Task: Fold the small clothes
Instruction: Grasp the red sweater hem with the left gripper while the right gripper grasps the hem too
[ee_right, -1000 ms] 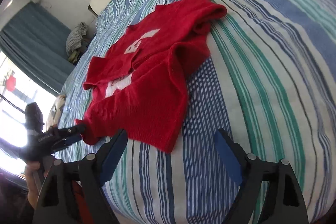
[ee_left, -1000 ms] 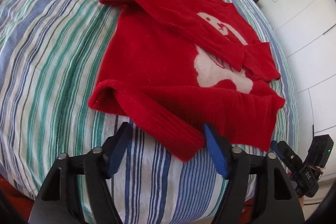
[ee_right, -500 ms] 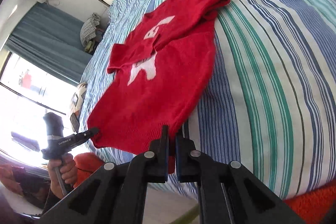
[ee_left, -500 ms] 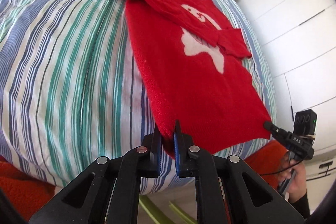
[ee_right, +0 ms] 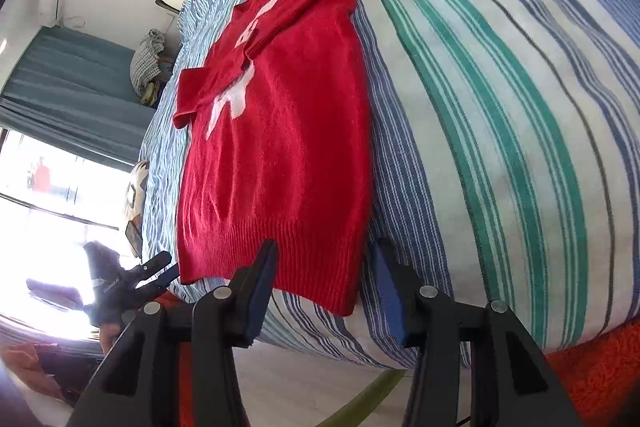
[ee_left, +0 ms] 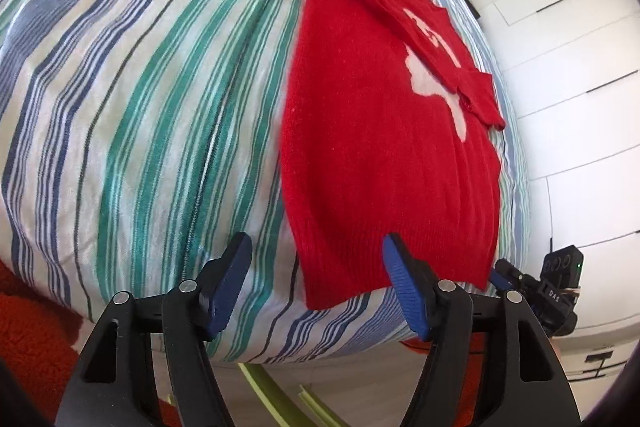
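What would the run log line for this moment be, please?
sweater: flat on bed | left gripper: just opened, empty | right gripper: just opened, empty

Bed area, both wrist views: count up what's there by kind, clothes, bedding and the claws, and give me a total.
Clothes: 1, the red sweater, lying on the bed.
Bedding: 1, the striped bedspread.
Claws: 2, the left claw and the right claw, both open, nothing gripped.
Total: 4
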### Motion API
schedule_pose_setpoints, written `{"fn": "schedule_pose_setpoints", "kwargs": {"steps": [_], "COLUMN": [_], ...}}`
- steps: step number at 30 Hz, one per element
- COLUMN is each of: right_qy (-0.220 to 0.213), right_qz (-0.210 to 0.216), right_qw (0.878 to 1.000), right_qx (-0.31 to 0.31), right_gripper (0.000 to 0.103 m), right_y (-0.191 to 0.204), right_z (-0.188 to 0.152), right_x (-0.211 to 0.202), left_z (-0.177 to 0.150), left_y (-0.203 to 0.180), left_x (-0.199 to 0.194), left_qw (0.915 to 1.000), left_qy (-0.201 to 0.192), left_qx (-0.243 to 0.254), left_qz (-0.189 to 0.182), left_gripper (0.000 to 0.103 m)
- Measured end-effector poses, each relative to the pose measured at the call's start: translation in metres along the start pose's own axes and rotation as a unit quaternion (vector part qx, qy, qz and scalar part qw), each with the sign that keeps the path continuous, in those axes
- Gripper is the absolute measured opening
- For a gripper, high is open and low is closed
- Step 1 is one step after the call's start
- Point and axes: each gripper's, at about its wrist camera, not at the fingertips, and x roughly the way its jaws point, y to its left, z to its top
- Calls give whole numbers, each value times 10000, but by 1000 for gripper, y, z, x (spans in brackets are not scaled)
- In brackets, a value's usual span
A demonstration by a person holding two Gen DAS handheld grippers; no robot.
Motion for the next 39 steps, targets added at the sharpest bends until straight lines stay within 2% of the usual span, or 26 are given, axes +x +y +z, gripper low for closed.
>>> {"fn": "schedule_pose_setpoints", "kwargs": {"steps": [2, 3, 4, 5, 6, 9, 13, 17, 21, 25, 39], "right_qy": [87, 115, 129, 123, 111, 79, 209, 352, 439, 410, 252], "right_qz": [81, 109, 75, -18, -128, -390, -833, -1206, -1568, -1722, -1584], "right_qw": [9999, 9998, 9997, 9998, 9998, 9992, 9960, 9915, 9862, 9837, 9868], "right_qx": [-72, -140, -171, -171, -143, -31, -230, -327, -295, -323, -211], "right_gripper": [48, 44, 22, 7, 5, 4, 4, 4, 3, 3, 1], "right_y": [4, 6, 8, 7, 7, 1, 13, 12, 0, -3, -12], "right_z": [-4, -4, -4, -6, -6, -11, -15, -12, -7, -4, -10], "right_x": [7, 10, 11, 9, 7, -14, -33, -27, -4, 9, 9], "left_z": [1, 1, 0, -2, -5, -12, -19, -22, -22, -18, -31], "left_y": [-7, -12, -16, -18, -16, -10, -11, -18, -20, -26, -40], "left_x": [10, 15, 20, 25, 23, 6, -17, -9, 23, 36, 59], "left_qw": [10000, 9998, 9989, 9975, 9976, 9988, 9983, 9920, 9827, 9760, 9670], "left_qy": [80, 150, 293, 448, 425, 194, -19, 6, 122, 181, -19], "left_qx": [12, 109, 247, 329, 281, 128, 278, 628, 866, 1054, 1324], "left_qz": [29, 119, 266, 431, 468, 442, 503, 1092, 1634, 1898, 2176], "left_gripper": [67, 45, 24, 6, 3, 3, 2, 2, 2, 2, 5]}}
